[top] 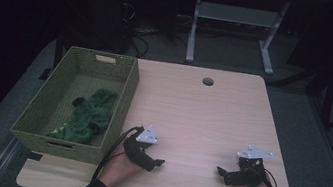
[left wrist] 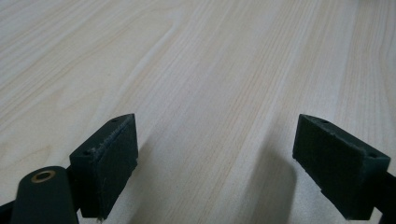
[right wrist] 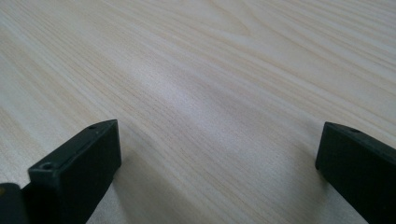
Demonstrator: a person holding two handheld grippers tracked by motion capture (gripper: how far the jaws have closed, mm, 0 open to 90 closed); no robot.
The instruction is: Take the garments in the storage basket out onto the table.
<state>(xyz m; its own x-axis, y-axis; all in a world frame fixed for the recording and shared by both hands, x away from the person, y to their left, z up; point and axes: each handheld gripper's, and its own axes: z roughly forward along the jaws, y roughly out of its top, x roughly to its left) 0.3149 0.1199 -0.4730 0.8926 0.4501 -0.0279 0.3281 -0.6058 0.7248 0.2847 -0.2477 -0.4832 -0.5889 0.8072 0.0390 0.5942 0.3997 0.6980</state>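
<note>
A green woven basket (top: pixel 124 98) stands on the left part of the light wooden table (top: pixel 201 114). Inside it lies a green plush toy (top: pixel 88 114) with a dark patch at one end. My left gripper (top: pixel 157 163) rests low on the table just right of the basket, jaws pointing right. Its jaws (left wrist: pixel 215 163) stand wide apart over bare wood, nothing between them. My right gripper (top: pixel 219 171) rests near the front right of the table, jaws pointing left. In the right gripper view it (right wrist: pixel 217 172) is open too, with bare tabletop between its pads.
A round cable hole (top: pixel 208 82) sits near the table's far edge. Behind the table stand a grey metal frame (top: pixel 237 18) and loose cables (top: pixel 138 33) on the dark floor. The basket wall is close to my left hand.
</note>
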